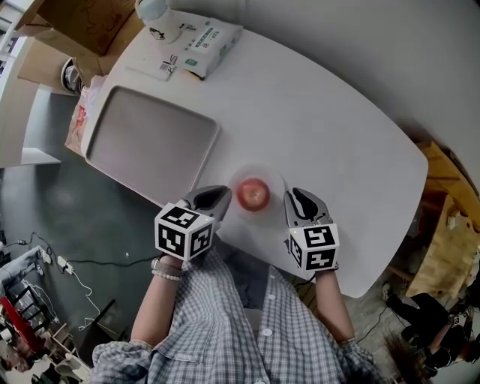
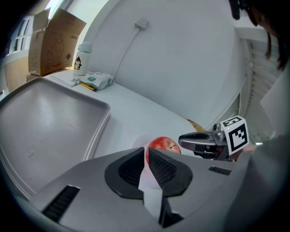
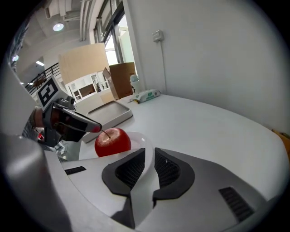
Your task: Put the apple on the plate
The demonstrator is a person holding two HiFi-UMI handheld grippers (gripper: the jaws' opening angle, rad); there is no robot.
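A red apple sits on a small white plate near the table's front edge. My left gripper rests just left of the plate and my right gripper just right of it, both apart from the apple. In the left gripper view the apple shows just beyond my shut left gripper, with the right gripper past it. In the right gripper view the apple lies left of my right gripper, whose jaws stand nearly together with nothing between them.
A large grey tray lies left of the plate on the white table. A pack of wipes and a white bottle sit at the far edge. Cardboard boxes stand beyond the table's far left corner.
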